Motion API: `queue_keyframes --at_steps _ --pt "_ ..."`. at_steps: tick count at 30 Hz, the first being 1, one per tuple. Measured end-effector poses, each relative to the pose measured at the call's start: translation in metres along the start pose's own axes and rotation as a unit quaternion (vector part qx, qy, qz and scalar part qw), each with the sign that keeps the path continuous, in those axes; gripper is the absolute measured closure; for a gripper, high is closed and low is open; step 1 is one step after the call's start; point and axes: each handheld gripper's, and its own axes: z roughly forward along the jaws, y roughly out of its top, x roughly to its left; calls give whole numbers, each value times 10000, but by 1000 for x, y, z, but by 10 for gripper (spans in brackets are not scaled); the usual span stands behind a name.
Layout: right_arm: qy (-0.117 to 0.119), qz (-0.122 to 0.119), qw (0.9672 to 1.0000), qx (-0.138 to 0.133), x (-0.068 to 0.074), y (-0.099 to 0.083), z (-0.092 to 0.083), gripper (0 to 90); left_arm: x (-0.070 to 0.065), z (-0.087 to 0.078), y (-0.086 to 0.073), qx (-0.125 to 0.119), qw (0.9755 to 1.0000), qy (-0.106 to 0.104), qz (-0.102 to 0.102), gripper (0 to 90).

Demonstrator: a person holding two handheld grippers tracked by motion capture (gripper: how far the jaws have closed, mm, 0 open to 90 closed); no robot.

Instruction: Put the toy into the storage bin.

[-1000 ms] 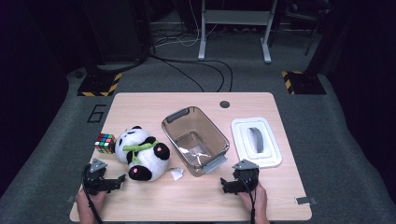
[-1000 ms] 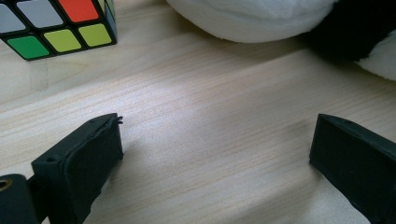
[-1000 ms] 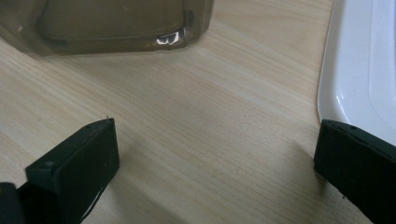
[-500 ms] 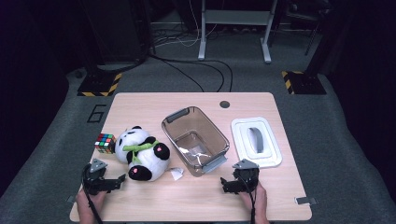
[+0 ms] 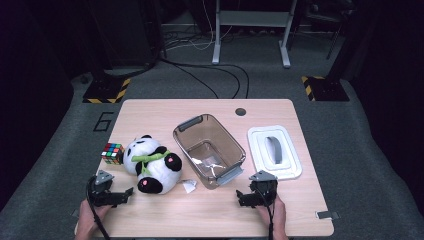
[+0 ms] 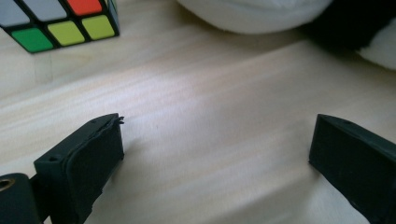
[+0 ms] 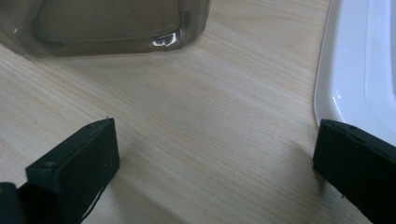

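Counter staged, nothing grasped: both claws, left and right, wide; next, left approaches panda.

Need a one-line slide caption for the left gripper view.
Open left gripper above bare wooden table, multicoloured puzzle cube and black-and-white plush panda ahead.

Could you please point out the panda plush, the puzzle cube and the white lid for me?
panda plush [image 5: 150, 162]: high view, on its white belly.
puzzle cube [image 5: 112, 153]: high view, on its coloured top face.
white lid [image 5: 285, 161]: high view, on its flat white surface right of the grey handle.
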Motion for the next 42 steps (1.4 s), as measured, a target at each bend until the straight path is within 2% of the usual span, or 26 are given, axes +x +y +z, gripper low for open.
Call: queue_keyframes --at_steps 2,6,9,13,19,24,29,33,35,39,40,41,42 --pt "2 -3 10000 0 0 0 0 0 0 -3 -1 -62 9999 -121 -80 31" --pt "2 -31 10000 7 0 0 0 0 -1 -15 3 -119 9993 -341 -78 21" --pt "2 -29 10000 6 0 0 0 0 -2 -25 12 -99 9990 -421 -84 21" --pt "1 -29 10000 7 0 0 0 0 -3 -35 24 -245 9987 -416 -138 23" --pt "-1 33 10000 12 0 0 0 0 -4 -57 52 -463 9975 -503 -154 26" --pt "-1 31 10000 11 0 0 0 0 -10 -67 76 -643 9962 -582 7 26" --pt "-1 29 10000 11 0 0 0 0 -22 -64 103 -659 9949 -702 291 21" --pt "-8 63 10000 0 1 0 0 0 -33 -53 125 -624 9929 -870 514 23" --pt "-6 62 10000 1 1 0 0 0 -37 -46 132 -624 9919 -948 562 36" --pt "-7 59 10000 1 1 0 0 0 -44 -28 141 -429 9894 -1188 717 138" --pt "-5 59 10000 1 1 0 0 0 -45 -25 142 -411 9895 -1188 712 177" --pt "-6 60 10000 1 1 0 0 0 -46 -22 141 -365 9886 -1268 721 215" --pt "-6 60 10000 1 1 0 0 0 -46 -19 140 -358 9877 -1328 742 292"
